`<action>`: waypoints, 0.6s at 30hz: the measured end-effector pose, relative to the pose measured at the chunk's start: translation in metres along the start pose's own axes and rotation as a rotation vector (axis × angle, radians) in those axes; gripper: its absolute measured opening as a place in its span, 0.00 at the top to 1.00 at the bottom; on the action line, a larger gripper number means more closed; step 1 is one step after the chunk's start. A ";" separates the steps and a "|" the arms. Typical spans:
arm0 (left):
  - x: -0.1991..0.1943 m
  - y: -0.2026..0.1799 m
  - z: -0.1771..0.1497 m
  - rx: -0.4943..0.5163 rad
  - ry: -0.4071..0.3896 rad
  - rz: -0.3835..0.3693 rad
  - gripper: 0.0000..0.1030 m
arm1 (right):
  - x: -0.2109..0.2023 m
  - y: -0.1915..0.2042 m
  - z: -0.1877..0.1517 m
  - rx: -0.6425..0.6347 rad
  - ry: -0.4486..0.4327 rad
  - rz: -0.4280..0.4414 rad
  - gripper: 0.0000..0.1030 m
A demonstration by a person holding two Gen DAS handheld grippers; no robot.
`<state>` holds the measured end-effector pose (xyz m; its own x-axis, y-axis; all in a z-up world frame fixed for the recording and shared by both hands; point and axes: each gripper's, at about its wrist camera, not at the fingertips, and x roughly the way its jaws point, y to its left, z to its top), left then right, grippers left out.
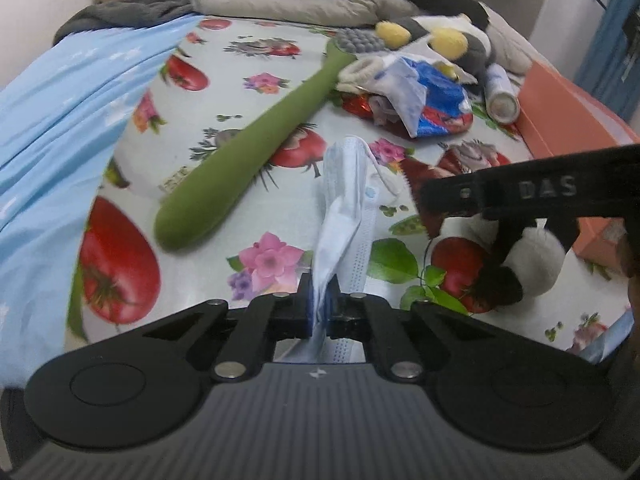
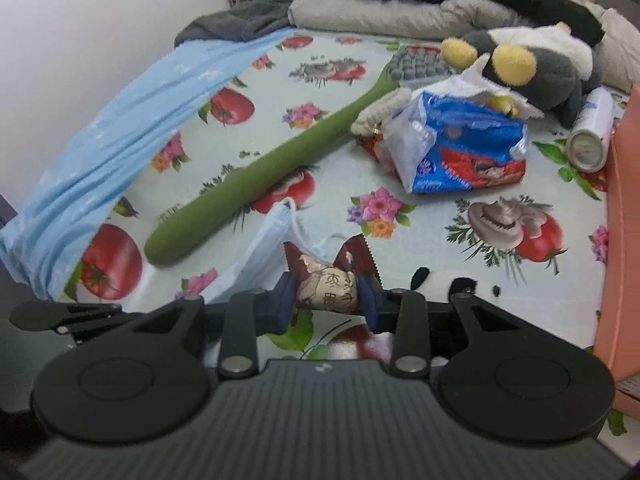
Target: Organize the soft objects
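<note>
In the left wrist view my left gripper [image 1: 319, 308] is shut on one end of a light blue face mask [image 1: 348, 200], which trails forward over the tomato-print cloth [image 1: 240, 92]. My right gripper [image 2: 330, 300] is shut on a small wrapped snack packet [image 2: 330, 290] with printed characters and dark red ends. From the left wrist view the right gripper [image 1: 436, 200] shows as a black bar at the right, above a small panda plush [image 1: 536, 256]. The mask [image 2: 260, 244] lies just left of the packet. A long green plush [image 2: 256, 184] lies diagonally beyond both.
A torn blue tissue pack [image 2: 460, 148], a grey penguin plush [image 2: 532, 64] and a white spray can [image 2: 592, 132] crowd the far right. An orange box [image 2: 624, 220] lines the right edge. Light blue fabric [image 2: 100, 148] drapes along the left; pillows and dark clothes lie at the back.
</note>
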<state>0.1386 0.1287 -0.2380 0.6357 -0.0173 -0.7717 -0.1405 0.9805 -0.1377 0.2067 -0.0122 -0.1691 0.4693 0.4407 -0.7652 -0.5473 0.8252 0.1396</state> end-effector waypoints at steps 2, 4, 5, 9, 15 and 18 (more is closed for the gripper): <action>-0.007 0.001 -0.001 -0.030 -0.007 0.003 0.94 | -0.010 0.000 -0.001 0.006 -0.017 0.002 0.63; -0.017 0.002 -0.001 -0.064 -0.021 0.010 0.94 | -0.020 -0.001 -0.003 0.013 -0.032 0.007 0.63; -0.022 0.002 0.000 -0.075 -0.029 0.013 0.94 | -0.025 -0.002 -0.005 0.017 -0.037 0.007 0.63; -0.042 -0.003 0.003 -0.119 -0.063 0.025 0.94 | -0.045 -0.006 -0.013 0.036 -0.058 0.004 0.63; -0.071 -0.017 0.005 -0.137 -0.103 0.032 0.94 | -0.078 -0.015 -0.026 0.061 -0.100 -0.016 0.63; -0.083 -0.024 0.006 -0.155 -0.111 0.025 0.94 | -0.093 -0.023 -0.031 0.083 -0.120 -0.025 0.63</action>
<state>0.0935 0.1081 -0.1668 0.7089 0.0370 -0.7043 -0.2672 0.9382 -0.2198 0.1538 -0.0830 -0.1204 0.5646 0.4547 -0.6889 -0.4773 0.8607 0.1769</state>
